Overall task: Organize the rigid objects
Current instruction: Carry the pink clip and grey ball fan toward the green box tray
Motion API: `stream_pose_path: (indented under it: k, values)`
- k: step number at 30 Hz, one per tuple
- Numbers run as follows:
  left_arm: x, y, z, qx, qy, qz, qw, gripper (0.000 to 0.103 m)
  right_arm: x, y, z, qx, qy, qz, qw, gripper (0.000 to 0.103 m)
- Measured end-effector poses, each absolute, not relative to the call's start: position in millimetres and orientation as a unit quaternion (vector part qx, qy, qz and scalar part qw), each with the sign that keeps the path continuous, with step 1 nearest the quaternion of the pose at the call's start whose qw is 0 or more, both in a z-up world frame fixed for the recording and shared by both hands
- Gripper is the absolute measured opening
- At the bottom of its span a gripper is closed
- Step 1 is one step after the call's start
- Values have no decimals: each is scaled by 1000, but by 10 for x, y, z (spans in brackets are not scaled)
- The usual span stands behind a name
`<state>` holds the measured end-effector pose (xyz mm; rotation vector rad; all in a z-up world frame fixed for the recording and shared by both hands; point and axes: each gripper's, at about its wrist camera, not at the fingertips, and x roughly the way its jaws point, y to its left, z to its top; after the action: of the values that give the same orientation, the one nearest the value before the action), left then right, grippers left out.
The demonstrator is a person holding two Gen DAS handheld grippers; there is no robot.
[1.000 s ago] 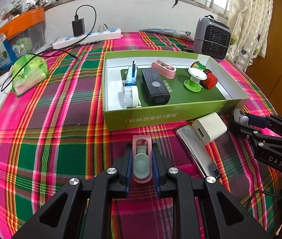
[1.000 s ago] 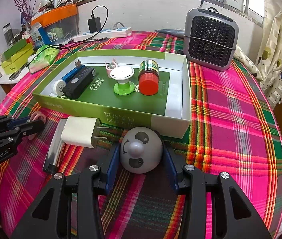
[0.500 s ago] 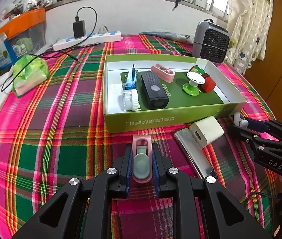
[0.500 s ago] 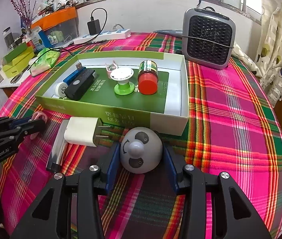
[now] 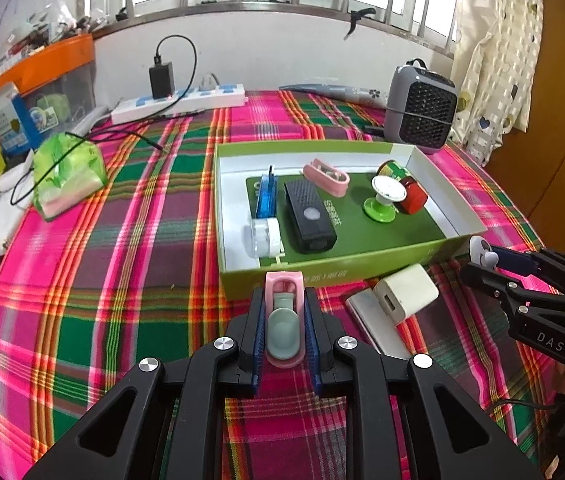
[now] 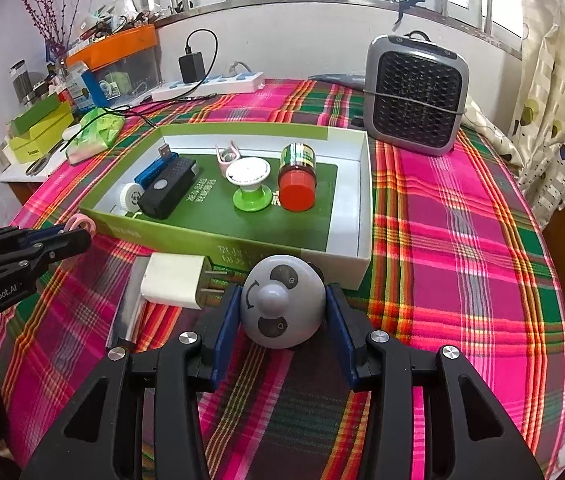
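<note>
Clenched on a pink oval plastic clip with a grey-green insert: left gripper, blue pads flat against both long sides, clip tip just short of the near wall of the green cardboard box. Grasping a grey dome-shaped panda-face toy: right gripper, pads against its flanks, close to the box's near right corner. Just left of the toy, a white cube wall charger lying partly on a flat silver metal bar. Inside the box: black rectangular gadget, red-lidded jar, white-and-green suction holder. Underneath all, a pink-and-green plaid tablecloth.
</note>
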<state>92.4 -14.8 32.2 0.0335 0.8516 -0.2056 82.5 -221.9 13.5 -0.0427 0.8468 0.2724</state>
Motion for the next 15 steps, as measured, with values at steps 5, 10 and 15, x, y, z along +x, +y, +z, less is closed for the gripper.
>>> stream_pose_path:
  k: [5, 10, 15]
  values:
    - [968, -157, 405, 19, 405, -102, 909, 17, 847, -2228, 208, -22, 402, 132, 906, 44]
    - [1024, -177, 472, 20, 400, -107, 910, 17, 907, -2235, 300, -24, 395, 131, 909, 44]
    - [1130, -202, 519, 18, 397, -113, 910, 17, 1013, -2230, 365, -20, 394, 135, 909, 44]
